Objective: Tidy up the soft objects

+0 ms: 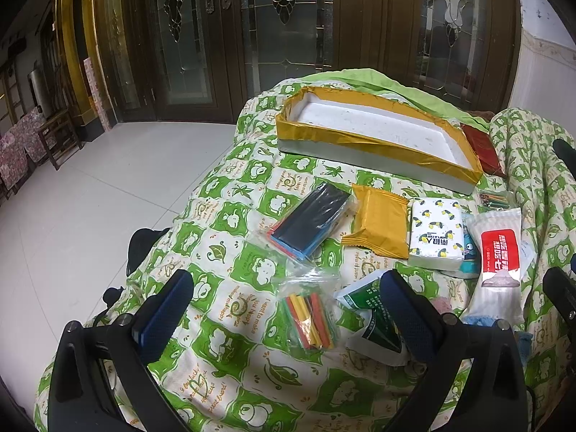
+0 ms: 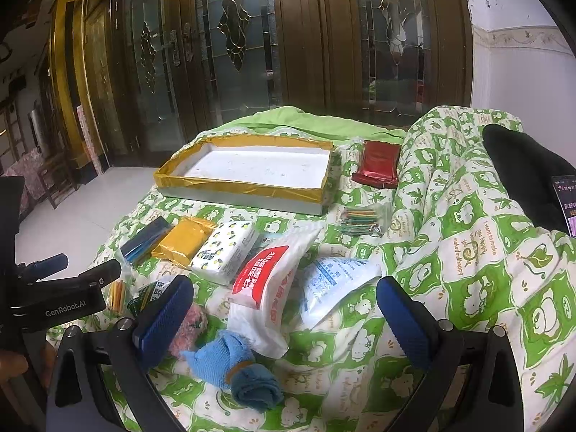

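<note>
**Soft things waiting on the quilt**

The left gripper (image 1: 284, 306) is hovering with its fingers wide apart over a bag of sticks (image 1: 309, 315). The right gripper (image 2: 284, 309) is also spread wide, holding nothing, above a blue cloth (image 2: 234, 367) and a white pack (image 2: 268, 288). The tray (image 2: 230, 181) is sitting far back on the quilt (image 2: 468, 252), with a tissue pack (image 2: 225, 250) and a yellow pack (image 2: 183, 241) lying near it.

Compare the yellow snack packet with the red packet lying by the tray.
The yellow packet is matte mustard; the red packet is glossy dark red. The yellow one lies in front of the foam tray, touching the tissue pack; the red one lies alone beside the tray's right end. Both lie flat on the quilt.
</note>
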The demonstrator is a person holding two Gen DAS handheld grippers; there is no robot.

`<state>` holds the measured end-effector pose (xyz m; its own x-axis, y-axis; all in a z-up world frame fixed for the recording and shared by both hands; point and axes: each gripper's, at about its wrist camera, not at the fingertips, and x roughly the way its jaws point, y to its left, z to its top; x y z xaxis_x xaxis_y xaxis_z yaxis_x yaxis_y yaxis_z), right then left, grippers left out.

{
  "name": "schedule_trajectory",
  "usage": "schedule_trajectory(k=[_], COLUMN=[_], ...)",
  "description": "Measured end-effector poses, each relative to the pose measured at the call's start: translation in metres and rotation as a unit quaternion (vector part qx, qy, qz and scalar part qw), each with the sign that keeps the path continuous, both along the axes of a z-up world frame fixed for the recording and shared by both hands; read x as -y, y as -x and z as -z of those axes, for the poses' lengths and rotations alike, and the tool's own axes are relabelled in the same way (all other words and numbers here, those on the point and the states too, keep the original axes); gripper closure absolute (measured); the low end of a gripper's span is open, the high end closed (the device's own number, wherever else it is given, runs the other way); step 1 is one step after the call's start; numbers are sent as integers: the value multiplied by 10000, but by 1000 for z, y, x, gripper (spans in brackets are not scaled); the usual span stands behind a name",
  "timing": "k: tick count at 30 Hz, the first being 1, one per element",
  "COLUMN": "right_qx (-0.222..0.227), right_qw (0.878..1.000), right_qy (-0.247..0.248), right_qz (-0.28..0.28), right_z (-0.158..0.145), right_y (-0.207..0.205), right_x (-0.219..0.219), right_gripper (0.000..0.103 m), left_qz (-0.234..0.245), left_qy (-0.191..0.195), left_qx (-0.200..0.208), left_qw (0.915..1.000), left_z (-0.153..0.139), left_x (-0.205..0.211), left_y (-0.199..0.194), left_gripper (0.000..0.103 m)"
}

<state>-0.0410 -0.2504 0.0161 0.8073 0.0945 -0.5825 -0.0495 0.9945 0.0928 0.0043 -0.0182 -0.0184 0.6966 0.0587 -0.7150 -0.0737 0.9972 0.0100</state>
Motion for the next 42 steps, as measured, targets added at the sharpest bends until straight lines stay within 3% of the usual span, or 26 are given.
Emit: schedule_trajectory(k=[9,14,20,27,29,36,42], right_qx=[-62,-262,-479,-906,-1093,-1314,-1731], right_qw=[9999,9996,9985,9947,9911,9851,9756], right_qy=[-86,-73,188,-430,-745,-1100,-1302], right_qz=[-27,-92,-196,-228,-180,-125,-346], right_z=[-1,-1,-7,-9,-10,-17,-5], right_y=[-2,-9,-25,-45,-55,-74,-82], right_x=[0,1,9,35,48,72,61], right_gripper=[0,0,0,1,3,15,27], left_qz=[120,330,493,723,604,-40,216], left_qy=[16,333,526,606,679,1199,895], left_qx=[-21,-448,-529,-538,-490,-454,-537], left_qw=[9999,9979,9960,9941,9947,9917,9943], left_z=[-2,9,12,12,9,4,6], left_x=[6,7,8,17,10,-33,-16], left_y=[-2,-10,-10,-6,-6,-11,-10], left_gripper=[0,0,0,6,6,6,16])
